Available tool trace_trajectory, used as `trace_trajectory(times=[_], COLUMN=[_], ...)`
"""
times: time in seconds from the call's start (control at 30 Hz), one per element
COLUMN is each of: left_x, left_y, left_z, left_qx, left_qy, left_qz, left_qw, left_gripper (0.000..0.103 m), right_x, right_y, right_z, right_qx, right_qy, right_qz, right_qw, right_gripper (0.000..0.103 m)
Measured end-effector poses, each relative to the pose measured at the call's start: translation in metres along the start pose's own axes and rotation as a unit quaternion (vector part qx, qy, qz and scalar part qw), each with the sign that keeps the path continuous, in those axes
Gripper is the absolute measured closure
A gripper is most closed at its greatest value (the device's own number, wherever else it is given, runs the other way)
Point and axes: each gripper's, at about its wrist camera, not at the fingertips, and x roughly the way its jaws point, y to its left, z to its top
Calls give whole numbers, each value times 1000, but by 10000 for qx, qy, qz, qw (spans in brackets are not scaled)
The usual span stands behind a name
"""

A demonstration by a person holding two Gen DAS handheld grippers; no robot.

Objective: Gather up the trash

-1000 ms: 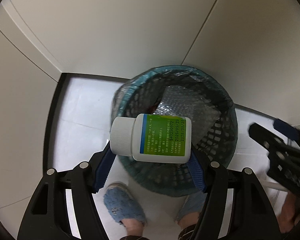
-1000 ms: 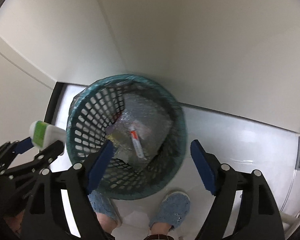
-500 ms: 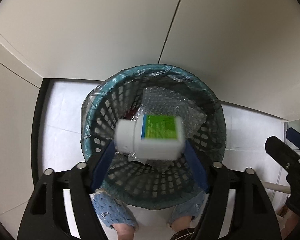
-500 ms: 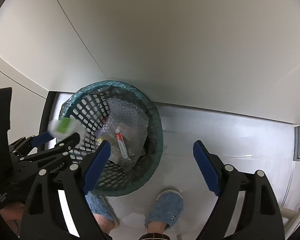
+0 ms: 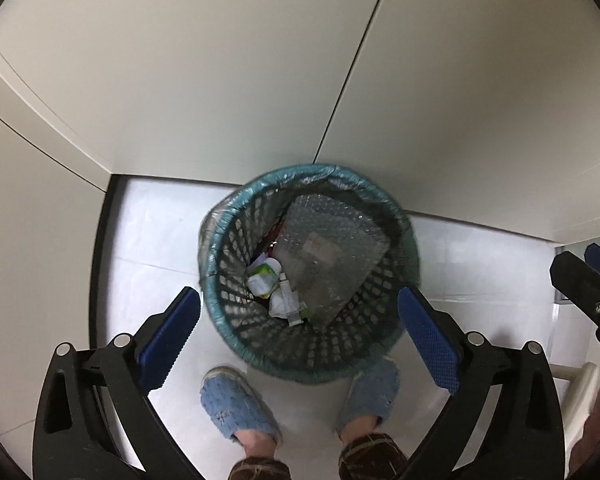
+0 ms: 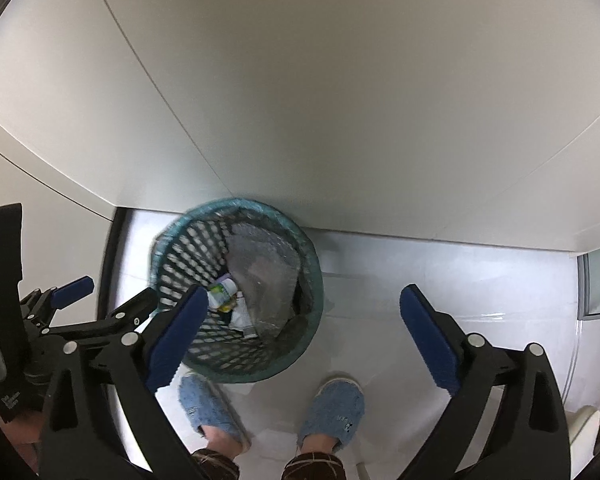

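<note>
Both sets of jaws opening wide, gripping nothing. Bottle (image 5: 265, 276) lying below them in the basket (image 5: 236, 354), probably light, rigid, slick; gripping across its body.

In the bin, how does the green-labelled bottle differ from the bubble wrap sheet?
The bottle is small, white and opaque with a green label; the bubble wrap is a large clear sheet. The bottle lies low beside other scraps; the bubble wrap leans against the bin's wall. Both sit inside the bin, held by no hand-held gripper.

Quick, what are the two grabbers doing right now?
Left gripper: jaws opening, nothing between them.
Right gripper: jaws opening, nothing between them.
</note>
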Motion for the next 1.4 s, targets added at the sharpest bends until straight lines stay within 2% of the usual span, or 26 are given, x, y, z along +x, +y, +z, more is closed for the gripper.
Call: trace_trajectory(times=[0.23,0.37,0.47,0.53,0.67,0.77,0.97,1.23,1.4], left_x=[-107,-176,-228,-264,-343,-406,-510,-606,-633], left_y=[-3,-8,-8,-7,-10,-13,-29,-37,-42], left_z=[8,13,23,32,54,68,75,71,65], left_qx=[9,138,71,-28,114,67,225,204,244], left_qy=[-269,-563,-701,-776,-1083,-1343,-1750,-2157,-2320], left_qz=[-126,-24,295,50,201,119,123,50,105], left_qw=[9996,9983,9971,9970,9939,9908,9842,9762,9723], left_gripper=[6,6,6,6,6,6,6,6,6], right_x=[-95,-156,-198,-229,-303,-355,-462,-572,-599], right_y=[5,4,1,-1,-7,-6,7,21,34], right_z=[23,36,48,57,78,91,106,109,110], right_qx=[-75,-7,133,212,293,257,99,129,25], right_qy=[-200,-315,-259,-282,-523,-663,-1251,-1861,-1990], right_qz=[68,-74,-92,-120,-178,-187,-306,-277,-256], right_qw=[9997,9995,9995,9993,9980,9973,9916,9821,9797], right_gripper=[8,8,8,8,8,8,8,8,8])
